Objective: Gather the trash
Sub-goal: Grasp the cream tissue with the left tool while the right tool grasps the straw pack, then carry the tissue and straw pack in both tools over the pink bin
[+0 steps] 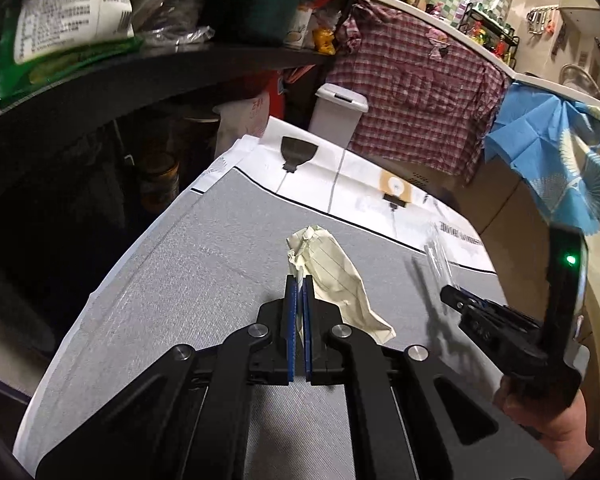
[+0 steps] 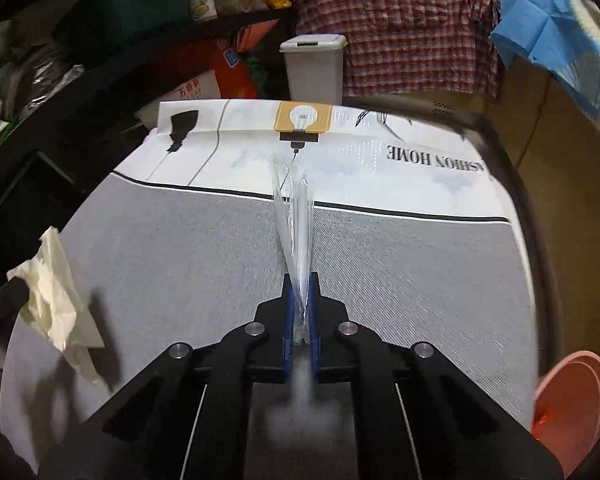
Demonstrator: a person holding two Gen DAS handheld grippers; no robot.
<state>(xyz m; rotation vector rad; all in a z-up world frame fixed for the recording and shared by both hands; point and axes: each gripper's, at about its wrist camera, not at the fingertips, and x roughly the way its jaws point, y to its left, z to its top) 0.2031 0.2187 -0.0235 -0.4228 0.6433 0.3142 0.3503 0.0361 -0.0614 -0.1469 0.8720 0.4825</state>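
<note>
Jaws pinch crumpled paper (image 1: 332, 276), clear wrapper (image 2: 296, 232).

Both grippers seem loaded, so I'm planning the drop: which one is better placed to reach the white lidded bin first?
Probably right: its gripper, shut on the clear wrapper, faces the bin head-on. The left gripper with the paper sees it off-centre.

Black linkage arms with silver round pins, blue-padded fingers (image 1: 292, 312), green light on right tool (image 1: 452, 296)
</note>
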